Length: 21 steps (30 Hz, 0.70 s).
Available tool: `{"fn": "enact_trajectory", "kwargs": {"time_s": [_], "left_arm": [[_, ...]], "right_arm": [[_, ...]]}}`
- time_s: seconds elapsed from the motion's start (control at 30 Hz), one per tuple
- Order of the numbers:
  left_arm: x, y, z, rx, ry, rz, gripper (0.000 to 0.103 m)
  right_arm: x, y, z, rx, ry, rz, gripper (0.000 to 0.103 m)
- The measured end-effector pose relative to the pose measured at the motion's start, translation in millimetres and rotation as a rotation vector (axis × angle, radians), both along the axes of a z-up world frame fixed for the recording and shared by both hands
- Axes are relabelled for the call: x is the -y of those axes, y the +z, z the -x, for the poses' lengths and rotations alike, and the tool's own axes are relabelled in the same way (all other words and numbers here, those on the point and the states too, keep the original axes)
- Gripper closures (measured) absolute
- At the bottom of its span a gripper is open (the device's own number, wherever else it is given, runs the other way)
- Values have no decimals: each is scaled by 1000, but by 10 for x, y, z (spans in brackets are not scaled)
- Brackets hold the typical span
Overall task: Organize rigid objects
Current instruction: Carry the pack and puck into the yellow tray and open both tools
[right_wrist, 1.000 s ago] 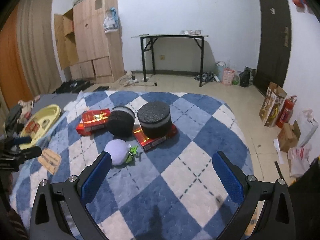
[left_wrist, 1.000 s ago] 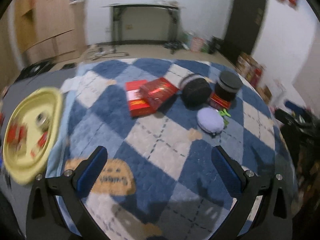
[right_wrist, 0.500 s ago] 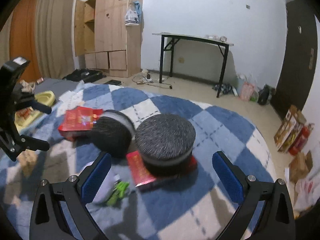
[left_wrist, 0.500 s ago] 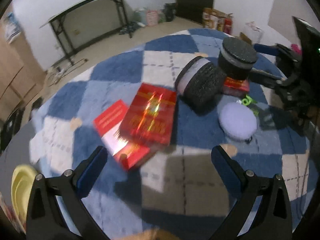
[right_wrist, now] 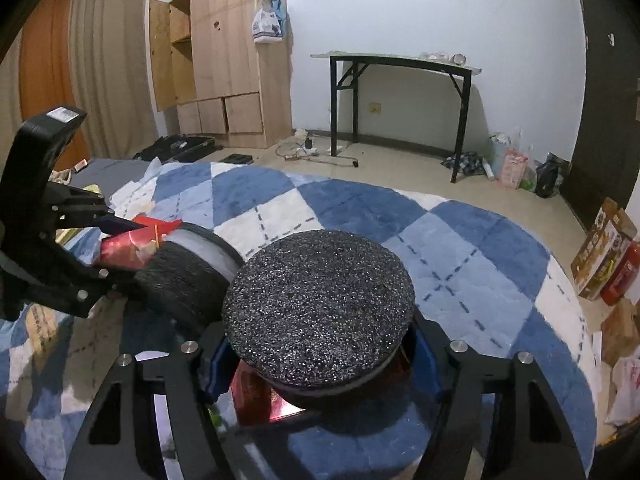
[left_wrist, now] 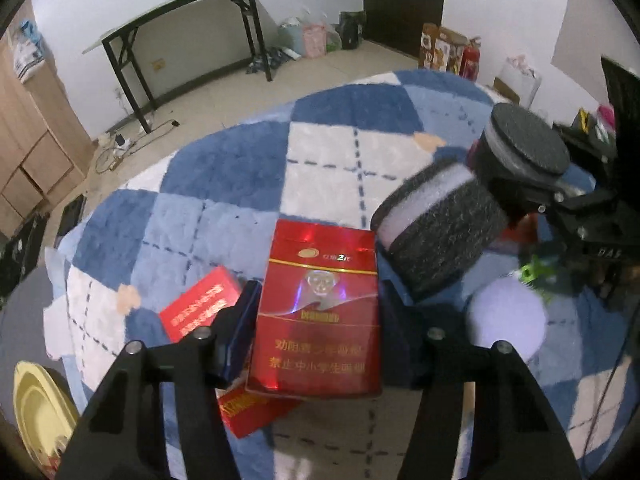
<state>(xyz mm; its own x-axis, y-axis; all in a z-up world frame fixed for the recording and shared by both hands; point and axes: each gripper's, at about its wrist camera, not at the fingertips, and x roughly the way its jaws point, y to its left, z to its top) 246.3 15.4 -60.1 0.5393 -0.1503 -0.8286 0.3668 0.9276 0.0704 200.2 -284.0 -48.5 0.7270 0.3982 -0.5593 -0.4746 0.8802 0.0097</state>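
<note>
A glossy red box (left_wrist: 318,312) is seen between the closing fingers of the left gripper (left_wrist: 318,320), its blue pads pressed to the box's sides, over a second red box (left_wrist: 200,308) on the checked blue rug (left_wrist: 248,168). The right gripper (right_wrist: 320,364) is being closed around a black foam disc (right_wrist: 320,304); contact cannot be told. A yellow dish (left_wrist: 40,412), contents unclear, is caught only by the left camera; the wardrobe (right_wrist: 224,56) fully only by the right.

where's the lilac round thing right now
Left wrist view, lower right: the lilac pad lies on the rug, below the tipped black foam roll.
</note>
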Motion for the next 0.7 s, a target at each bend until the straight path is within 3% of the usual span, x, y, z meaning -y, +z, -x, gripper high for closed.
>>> {"fn": "enact_trajectory", "kwargs": {"time_s": [0.13,0.37,0.43,0.53,0.7], "left_arm": [[40,193,233,67,11,-12,44],[-315,890,982,158,155,107,44],[-402,1043,1175,179,178,92,43],[-604,1306,1547,208,244,87,43],[-781,1462,2033,264,362,137,43]], "right_arm": [[134,146,144,5,-71,-70,33],[341,641,661,48,-109,-115,33],[343,788,850,59,-97,-109,33],[342,1053,1230,80,-74,-109,33],[496,1441,2021,111,-57,-211,33]]}}
